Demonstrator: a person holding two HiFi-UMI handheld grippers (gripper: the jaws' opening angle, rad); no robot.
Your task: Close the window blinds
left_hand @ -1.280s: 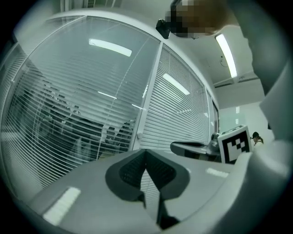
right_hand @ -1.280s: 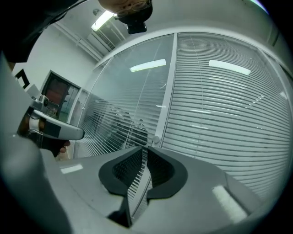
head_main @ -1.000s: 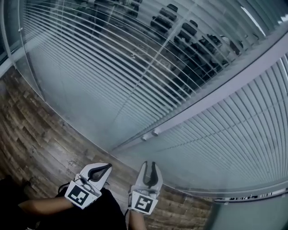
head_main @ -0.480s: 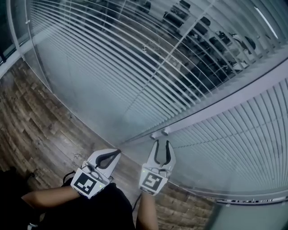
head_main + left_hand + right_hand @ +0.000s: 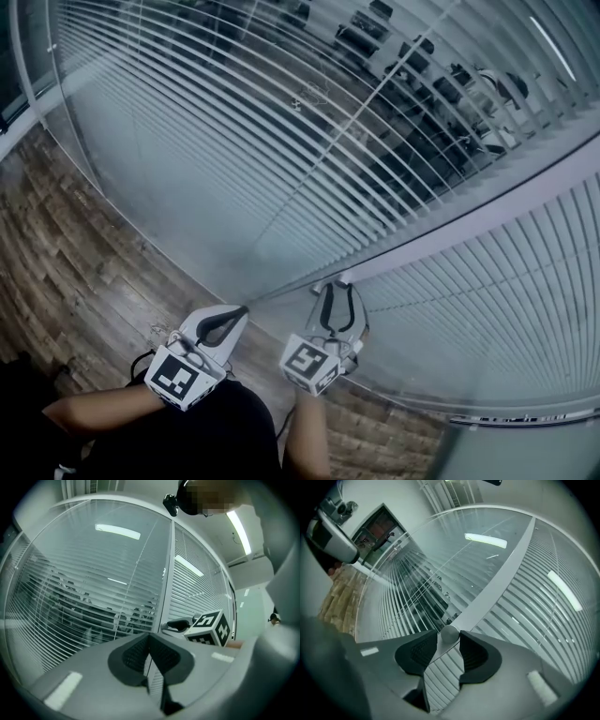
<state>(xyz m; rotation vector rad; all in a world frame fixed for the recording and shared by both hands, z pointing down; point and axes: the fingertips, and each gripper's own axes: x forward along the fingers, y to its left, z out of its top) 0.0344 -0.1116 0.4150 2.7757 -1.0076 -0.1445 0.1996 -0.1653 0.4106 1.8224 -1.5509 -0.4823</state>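
Observation:
The blinds sit behind glass in two panes. In the left pane [image 5: 234,141] the slats are tilted open, showing a dark room behind. Those in the right pane [image 5: 487,309] look flatter and paler. A grey frame bar [image 5: 487,211] divides them, with a small round knob [image 5: 343,278] at its lower end. My right gripper [image 5: 336,287] is at that knob [image 5: 449,633]; its jaws have just been opening and now stand apart with the knob between their tips. My left gripper [image 5: 240,312] hangs shut and empty to the left, short of the glass.
A wood-plank floor [image 5: 75,244] runs along the foot of the glass wall. A second small knob [image 5: 319,286] sits beside the first. The person's dark sleeves [image 5: 187,431] fill the bottom edge. Ceiling lights [image 5: 117,530] reflect in the glass.
My right gripper moved forward to the knob, rolled, and its jaws spread wider. The left gripper came slightly closer to the glass.

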